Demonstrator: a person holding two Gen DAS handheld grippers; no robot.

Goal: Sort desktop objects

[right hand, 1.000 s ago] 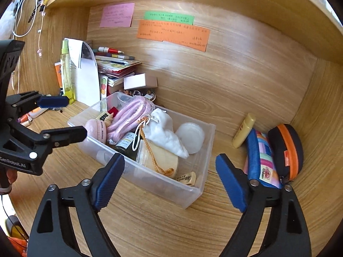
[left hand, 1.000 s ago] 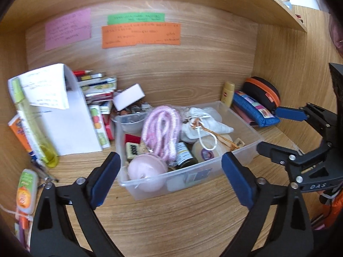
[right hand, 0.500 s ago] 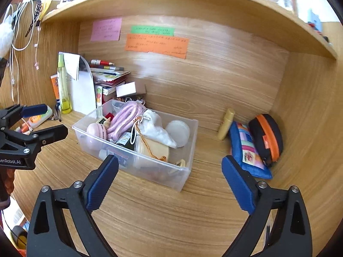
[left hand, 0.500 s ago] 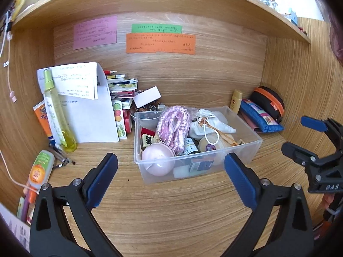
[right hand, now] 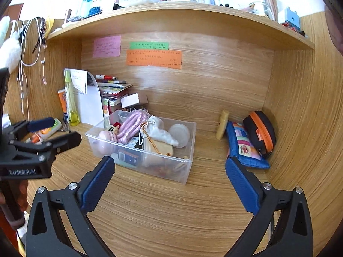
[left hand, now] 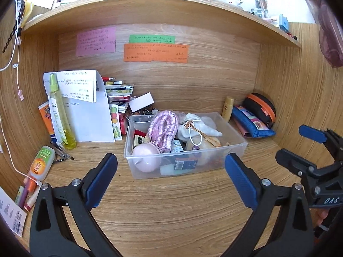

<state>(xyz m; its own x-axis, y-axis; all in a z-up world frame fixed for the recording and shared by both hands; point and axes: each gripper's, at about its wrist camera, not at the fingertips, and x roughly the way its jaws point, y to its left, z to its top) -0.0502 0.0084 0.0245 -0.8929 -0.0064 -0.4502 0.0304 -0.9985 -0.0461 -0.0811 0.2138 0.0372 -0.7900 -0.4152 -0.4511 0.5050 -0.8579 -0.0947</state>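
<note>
A clear plastic bin [left hand: 235, 150] [right hand: 188, 167] stands mid-desk, filled with a pink cord bundle [left hand: 164, 128] [right hand: 130, 126], a pink round case [left hand: 145, 159], a white drawstring pouch [left hand: 199, 126] [right hand: 158, 130] and small bottles. My left gripper [left hand: 170, 180] is open and empty, in front of the bin and back from it. My right gripper [right hand: 169, 181] is open and empty, also in front of the bin. Each gripper shows in the other's view, the right one at the right edge [left hand: 308, 147], the left one at the left edge [right hand: 53, 130].
A yellow spray bottle [left hand: 60, 115], folded paper [left hand: 85, 107] and stacked books [left hand: 118, 98] stand at the back left. An orange-labelled tube [left hand: 41, 165] and pens lie at the left. A yellow bottle [left hand: 227, 107], blue pouch [left hand: 253, 122] and black-orange case [left hand: 261, 107] sit at the back right.
Both grippers have pulled back from the bin, so it looks smaller and more of the desk and the shelf above shows. Both stay open and empty.
</note>
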